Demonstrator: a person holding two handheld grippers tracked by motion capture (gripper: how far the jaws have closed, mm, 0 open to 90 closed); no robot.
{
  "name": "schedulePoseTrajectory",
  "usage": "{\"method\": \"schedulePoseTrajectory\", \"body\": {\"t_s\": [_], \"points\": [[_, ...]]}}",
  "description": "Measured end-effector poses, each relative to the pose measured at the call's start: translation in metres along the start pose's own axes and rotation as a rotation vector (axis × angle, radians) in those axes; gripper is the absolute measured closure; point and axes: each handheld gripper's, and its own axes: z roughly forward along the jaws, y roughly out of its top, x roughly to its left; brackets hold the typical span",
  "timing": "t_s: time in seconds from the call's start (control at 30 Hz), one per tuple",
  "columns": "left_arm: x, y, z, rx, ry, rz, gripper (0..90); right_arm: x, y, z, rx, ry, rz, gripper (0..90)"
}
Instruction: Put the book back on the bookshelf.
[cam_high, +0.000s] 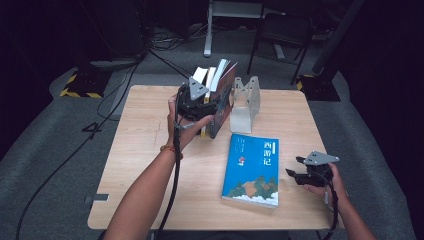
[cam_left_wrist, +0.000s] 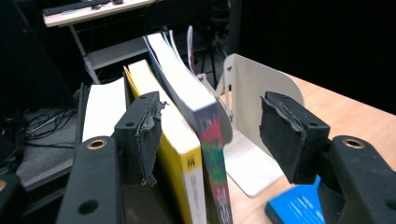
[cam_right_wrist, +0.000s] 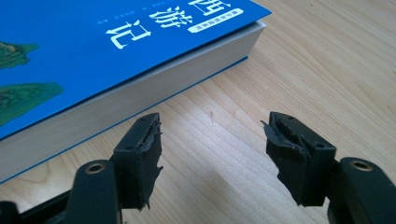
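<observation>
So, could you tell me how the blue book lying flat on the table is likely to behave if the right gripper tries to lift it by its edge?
The blue book looks thick, so probably heavy for one open right gripper. Its glossy cover may slip between the pads. It seems a paperback, so it could sag or fan open when lifted.

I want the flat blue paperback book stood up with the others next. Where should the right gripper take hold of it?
Grip the blue paperback book by its long page edge, coming in level from its right side, where the open right gripper already faces it. It lies flat on the wooden table, so probably one jaw must slide under that edge, the other over the cover.
</observation>
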Motion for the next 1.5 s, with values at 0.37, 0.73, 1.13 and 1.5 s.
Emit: {"method": "schedulePoseTrajectory", "body": {"t_s": [0.37,0.73,1.13,1.5], "points": [[-0.006,-0.038,-0.031,0.046,-0.099,0.051,32.1,0.002,0.001,0.000,0.005,0.000,-0.006,36.3],[-0.016,-0.098,-0.036,0.183,-0.212,0.100,26.7,0.002,0.000,-0.003,0.004,0.017,-0.007,36.3],[-0.041,-0.171,-0.040,0.384,-0.361,0.199,23.4,0.022,0.001,-0.006,0.036,0.133,-0.069,36.1],[-0.052,-0.203,-0.047,0.452,-0.431,0.195,22.2,0.044,-0.010,-0.011,0.069,0.204,-0.124,33.0]]}}
